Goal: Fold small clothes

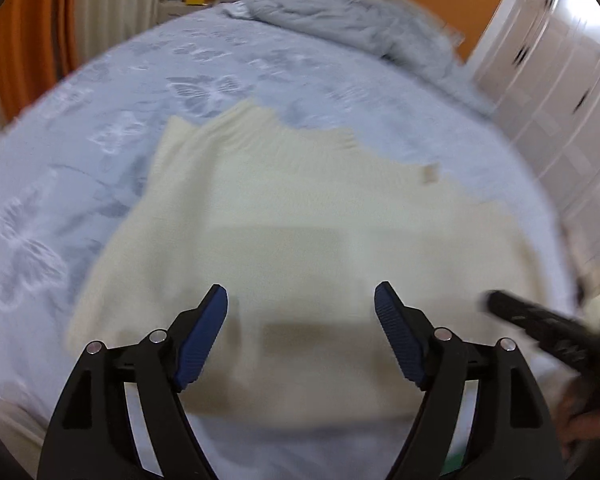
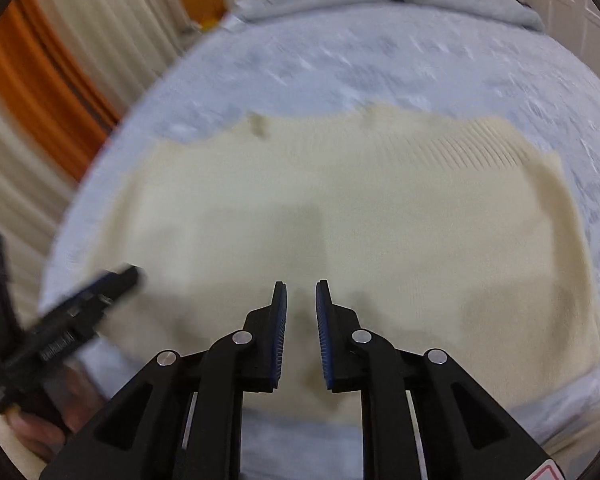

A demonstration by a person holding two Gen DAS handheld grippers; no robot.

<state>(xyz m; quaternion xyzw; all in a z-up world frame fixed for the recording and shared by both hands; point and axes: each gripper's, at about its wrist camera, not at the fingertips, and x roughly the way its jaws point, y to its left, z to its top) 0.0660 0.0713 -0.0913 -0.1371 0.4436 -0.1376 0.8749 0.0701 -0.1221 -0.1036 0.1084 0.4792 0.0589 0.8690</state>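
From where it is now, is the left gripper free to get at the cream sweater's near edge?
Probably yes. The left gripper hangs open over the cream sweater, nothing between them; the right gripper sits off to its side.

Garment [image 1: 300, 220] flat on bed [image 1: 100, 140], bunched blanket [image 1: 340, 16] behind it.

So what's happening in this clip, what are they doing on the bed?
A person with a gripper in each hand is folding a cream knit sweater spread flat on a bed with a pale blue patterned cover. Neither gripper holds anything. The left gripper is wide open above the sweater's near part; the right gripper is nearly closed, with a narrow empty gap. A grey blanket lies bunched at the far end.
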